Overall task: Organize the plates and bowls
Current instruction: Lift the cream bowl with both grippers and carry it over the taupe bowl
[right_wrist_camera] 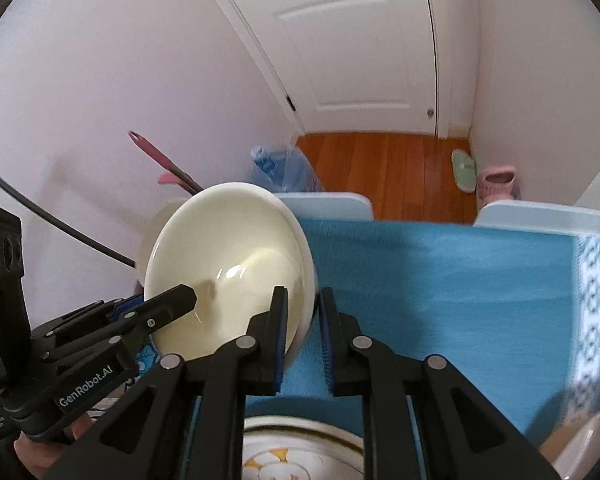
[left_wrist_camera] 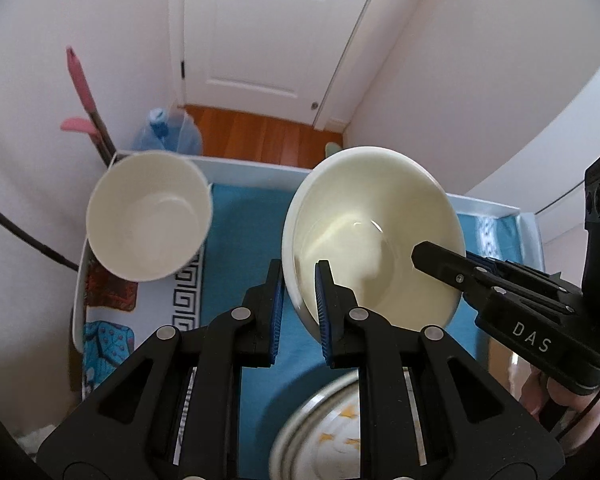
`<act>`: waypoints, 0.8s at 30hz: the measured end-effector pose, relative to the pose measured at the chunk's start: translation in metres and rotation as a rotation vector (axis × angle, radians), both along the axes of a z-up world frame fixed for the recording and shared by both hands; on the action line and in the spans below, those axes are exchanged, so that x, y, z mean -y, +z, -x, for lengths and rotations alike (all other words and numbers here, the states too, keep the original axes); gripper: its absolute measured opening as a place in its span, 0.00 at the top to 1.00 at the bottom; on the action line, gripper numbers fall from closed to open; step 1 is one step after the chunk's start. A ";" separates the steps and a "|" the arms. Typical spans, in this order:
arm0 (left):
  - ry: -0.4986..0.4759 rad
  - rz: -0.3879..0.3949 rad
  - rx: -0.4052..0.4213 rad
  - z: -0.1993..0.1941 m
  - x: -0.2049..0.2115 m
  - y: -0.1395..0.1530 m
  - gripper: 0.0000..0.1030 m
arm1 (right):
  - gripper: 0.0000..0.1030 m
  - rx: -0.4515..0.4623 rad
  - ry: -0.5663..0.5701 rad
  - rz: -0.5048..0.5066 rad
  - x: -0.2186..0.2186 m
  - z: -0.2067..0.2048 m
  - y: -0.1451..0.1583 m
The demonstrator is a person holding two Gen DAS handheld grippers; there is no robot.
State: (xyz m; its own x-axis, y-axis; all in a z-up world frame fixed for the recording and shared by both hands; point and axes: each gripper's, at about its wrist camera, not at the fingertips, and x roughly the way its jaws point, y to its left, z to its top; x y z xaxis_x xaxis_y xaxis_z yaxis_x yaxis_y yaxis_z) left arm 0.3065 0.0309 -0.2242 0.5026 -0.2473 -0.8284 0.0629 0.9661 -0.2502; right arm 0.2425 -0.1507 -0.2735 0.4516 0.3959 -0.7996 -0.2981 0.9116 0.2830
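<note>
Both tongs are clamped on the same cream bowl [left_wrist_camera: 374, 236]: the left tongs [left_wrist_camera: 299, 304] pinch its near-left rim between blue pads, one finger inside and one outside, and the right tongs [right_wrist_camera: 303, 330] bite the opposite rim the same way, so the bowl hangs tilted between them, its glossy inside turned toward the holder, clear of the surface [right_wrist_camera: 440, 280]. That surface is the biggest thing about, covered in a teal cloth with a patterned white border and edged by a low white wall [left_wrist_camera: 252, 168] at the far side. Behind it stands a white panelled door [left_wrist_camera: 256, 32], with a strip of orange wood floor [right_wrist_camera: 384, 164] at its foot. Below the tongs, at the near edge, lies a plate [right_wrist_camera: 300, 456] with a dark rim line and yellow markings, partly hidden by the tool bodies. A second, smaller white bowl [left_wrist_camera: 150, 216] sits at the far left of the surface, well apart from the held one, looking blurred. Past the wall a blue water bottle [left_wrist_camera: 166, 132] stands on the floor, a pink-handled tool [left_wrist_camera: 82, 84] leans beside it, and a green slipper [right_wrist_camera: 465, 165] and a pink slipper [right_wrist_camera: 496, 182] lie near the corner.
</note>
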 end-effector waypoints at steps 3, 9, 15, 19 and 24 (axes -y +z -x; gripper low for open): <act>0.000 0.002 0.040 0.018 0.021 0.022 0.87 | 0.86 0.048 -0.002 -0.010 0.016 0.015 0.023; -0.028 0.021 0.072 0.056 0.079 0.052 0.87 | 0.86 0.111 -0.019 -0.022 0.068 0.054 0.057; -0.086 0.035 0.078 0.096 0.159 0.061 0.87 | 0.86 0.127 -0.064 -0.007 0.140 0.095 0.071; -0.133 0.042 0.060 0.113 0.208 0.055 0.87 | 0.86 0.123 -0.105 0.004 0.192 0.120 0.070; -0.195 0.047 0.001 0.125 0.263 0.036 0.87 | 0.86 0.090 -0.150 0.022 0.250 0.139 0.058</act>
